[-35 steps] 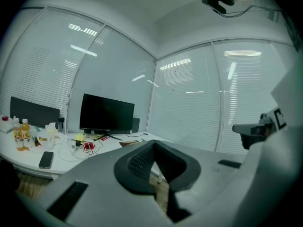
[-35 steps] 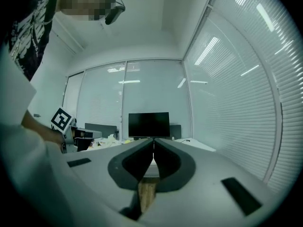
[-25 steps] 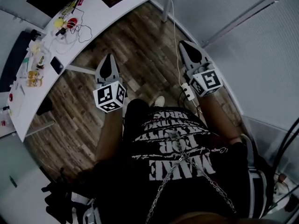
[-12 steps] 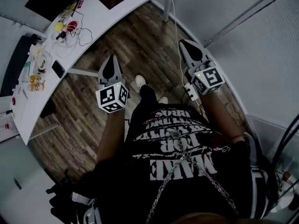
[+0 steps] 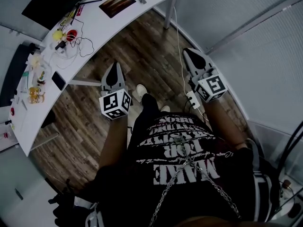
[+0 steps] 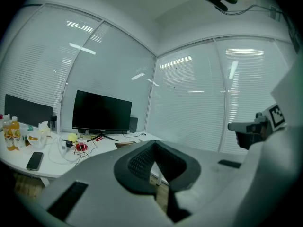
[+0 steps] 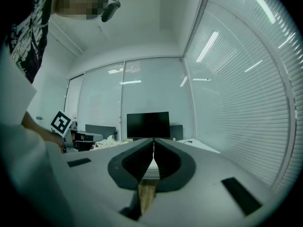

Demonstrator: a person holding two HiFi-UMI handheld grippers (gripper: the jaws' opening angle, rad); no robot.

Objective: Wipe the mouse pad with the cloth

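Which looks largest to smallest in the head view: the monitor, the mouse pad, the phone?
1. monitor, largest even though the frame edge crops it.
2. mouse pad.
3. phone, clearly smaller than the pad.

Both grippers were held out ahead of the person's torso (image 5: 182, 160), short of the white desk (image 5: 147, 0) and well apart from each other. The left gripper (image 5: 115, 66) pointed toward the desk's long edge, jaws closed tip to tip. The right gripper (image 5: 189, 52) pointed past the desk's end leg, its jaws also pressed together. The left forearm (image 5: 112, 143) and right forearm (image 5: 223, 119) ran back from the marker cubes, elbows seemingly bent, though the dim head view left that uncertain.
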